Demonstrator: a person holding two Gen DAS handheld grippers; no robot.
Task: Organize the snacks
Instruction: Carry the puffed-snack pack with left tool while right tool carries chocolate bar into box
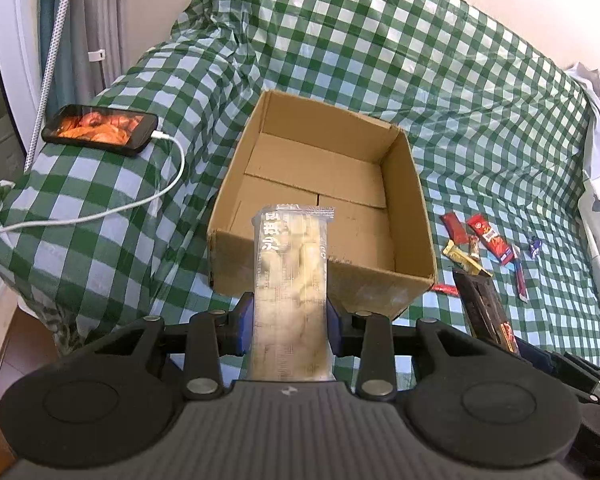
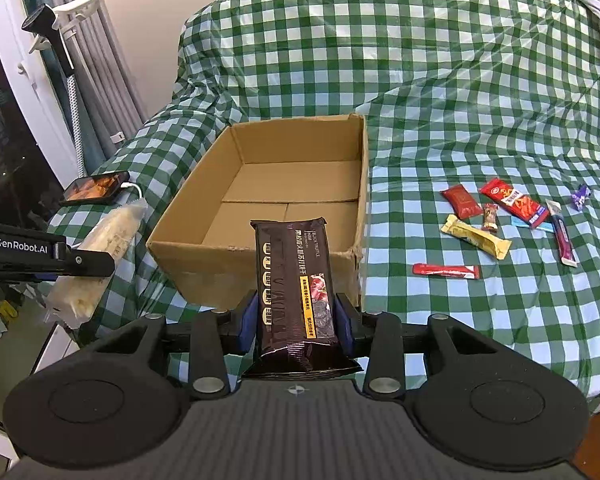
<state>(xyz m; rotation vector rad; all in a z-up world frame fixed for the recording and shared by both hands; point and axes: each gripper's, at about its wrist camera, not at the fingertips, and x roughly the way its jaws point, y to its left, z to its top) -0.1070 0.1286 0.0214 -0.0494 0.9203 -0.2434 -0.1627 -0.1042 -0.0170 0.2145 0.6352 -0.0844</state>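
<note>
My left gripper (image 1: pixel 290 320) is shut on a long clear pack of pale biscuits (image 1: pixel 292 272), held just short of the near wall of an open, empty cardboard box (image 1: pixel 404 208). My right gripper (image 2: pixel 296 320) is shut on a dark brown cracker pack (image 2: pixel 296 280), held in front of the same box (image 2: pixel 362 184). The left gripper with its pale pack (image 2: pixel 100 248) shows at the left of the right wrist view. The dark pack (image 1: pixel 486 312) shows at the lower right of the left wrist view.
The box sits on a bed with a green-white checked cover (image 2: pixel 440 80). Several small snack packets (image 2: pixel 496 220) lie on the cover right of the box. A phone (image 1: pixel 100 130) on a white cable lies left of the box. Curtains and a window stand at far left.
</note>
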